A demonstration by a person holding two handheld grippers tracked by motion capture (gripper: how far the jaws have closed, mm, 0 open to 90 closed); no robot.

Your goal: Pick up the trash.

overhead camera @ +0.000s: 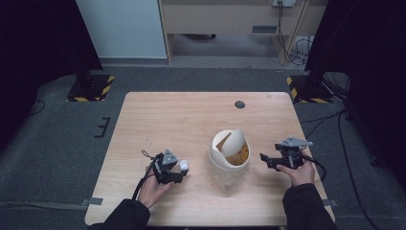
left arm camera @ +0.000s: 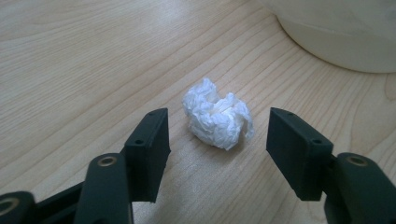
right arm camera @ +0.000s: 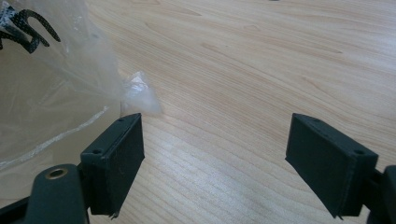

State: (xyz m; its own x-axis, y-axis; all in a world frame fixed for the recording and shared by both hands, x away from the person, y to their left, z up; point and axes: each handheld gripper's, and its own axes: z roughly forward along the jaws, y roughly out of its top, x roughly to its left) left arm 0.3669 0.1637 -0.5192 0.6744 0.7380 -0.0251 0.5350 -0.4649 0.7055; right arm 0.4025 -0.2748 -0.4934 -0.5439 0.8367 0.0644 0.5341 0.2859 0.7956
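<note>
A crumpled white paper ball (left arm camera: 217, 116) lies on the wooden table (overhead camera: 182, 115), just left of a small cream bin (overhead camera: 230, 153). My left gripper (left arm camera: 219, 135) is low over the table, with the ball (overhead camera: 184, 166) between its jaws. Gaps show on both sides, so the pads do not touch it. In the high view the left gripper (overhead camera: 183, 171) points right toward the bin. My right gripper (overhead camera: 266, 161) stands open to the right of the bin and points at it, with nothing between its jaws (right arm camera: 215, 154).
The bin has a tilted swing lid and a clear plastic bag liner (right arm camera: 51, 84) that hangs over its side. Its cream wall (left arm camera: 345, 32) rises close beyond the ball. A dark round spot (overhead camera: 240, 104) marks the table's far side.
</note>
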